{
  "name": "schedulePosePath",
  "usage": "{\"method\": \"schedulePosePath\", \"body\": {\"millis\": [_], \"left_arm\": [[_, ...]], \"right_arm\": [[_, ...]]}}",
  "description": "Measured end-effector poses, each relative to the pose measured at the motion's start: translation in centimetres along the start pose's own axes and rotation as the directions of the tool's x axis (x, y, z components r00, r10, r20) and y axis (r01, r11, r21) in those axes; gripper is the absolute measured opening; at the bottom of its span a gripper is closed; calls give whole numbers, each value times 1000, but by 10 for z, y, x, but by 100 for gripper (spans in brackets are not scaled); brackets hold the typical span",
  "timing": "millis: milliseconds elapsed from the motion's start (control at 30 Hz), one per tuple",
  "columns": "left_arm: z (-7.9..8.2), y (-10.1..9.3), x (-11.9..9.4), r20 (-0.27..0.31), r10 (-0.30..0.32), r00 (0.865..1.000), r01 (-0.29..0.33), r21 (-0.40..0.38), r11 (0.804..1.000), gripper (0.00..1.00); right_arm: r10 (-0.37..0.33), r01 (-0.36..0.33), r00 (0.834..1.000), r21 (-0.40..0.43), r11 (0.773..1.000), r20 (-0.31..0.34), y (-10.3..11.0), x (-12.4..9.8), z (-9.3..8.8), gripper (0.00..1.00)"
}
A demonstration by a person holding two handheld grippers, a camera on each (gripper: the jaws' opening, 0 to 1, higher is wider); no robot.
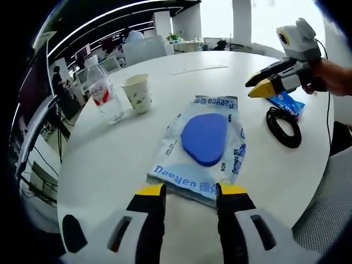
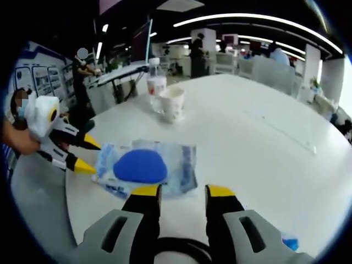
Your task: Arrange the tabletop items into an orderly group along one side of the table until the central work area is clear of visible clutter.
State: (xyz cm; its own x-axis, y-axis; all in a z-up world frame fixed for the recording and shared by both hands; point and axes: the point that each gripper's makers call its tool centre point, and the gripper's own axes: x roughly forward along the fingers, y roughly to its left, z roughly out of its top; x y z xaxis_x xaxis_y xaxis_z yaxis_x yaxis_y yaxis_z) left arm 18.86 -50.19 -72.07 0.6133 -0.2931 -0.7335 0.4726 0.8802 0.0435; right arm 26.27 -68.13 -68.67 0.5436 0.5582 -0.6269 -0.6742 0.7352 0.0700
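One clear packet [image 1: 202, 147] with a blue oval pad inside and "Deeyen" print lies flat mid-frame on the white table [image 1: 110, 165]. Left gripper [image 1: 191, 192] sits at its near edge, jaws apart, holding nothing. Right gripper [image 1: 257, 85], upper right, jaws parted, empty, above black cable [image 1: 284, 127].

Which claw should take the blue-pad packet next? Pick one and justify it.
Left. The left claw is open right at the near edge of the Deeyen packet, lined up with it. The right claw hovers above the black cable coil.
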Motion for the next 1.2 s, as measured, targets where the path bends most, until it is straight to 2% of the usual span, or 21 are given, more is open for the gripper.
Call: {"method": "schedulePosePath", "body": {"millis": [233, 667, 933, 1067, 1200], "left_arm": [[-5, -1, 3, -24, -4, 1000, 2, -68, 998, 28], [-8, -2, 10, -57, -13, 998, 10, -66, 998, 22], [-7, -1, 13, -74, -32, 997, 33, 14, 999, 21], [-6, -3, 15, -77, -61, 995, 65, 41, 997, 16], [-5, -3, 16, -84, -75, 994, 82, 88, 993, 15]], "right_arm": [[5, -5, 1000, -6, 1000, -4, 1, 3, 0, 28], [7, -8, 1000, -14, 1000, -11, 0, 6, -2, 26], [11, -11, 1000, -21, 1000, -22, 1, 9, -5, 26], [11, -11, 999, -26, 1000, -33, 1, 9, -8, 25], [7, -8, 999, -25, 1000, -48, -1, 12, -14, 24]]}}
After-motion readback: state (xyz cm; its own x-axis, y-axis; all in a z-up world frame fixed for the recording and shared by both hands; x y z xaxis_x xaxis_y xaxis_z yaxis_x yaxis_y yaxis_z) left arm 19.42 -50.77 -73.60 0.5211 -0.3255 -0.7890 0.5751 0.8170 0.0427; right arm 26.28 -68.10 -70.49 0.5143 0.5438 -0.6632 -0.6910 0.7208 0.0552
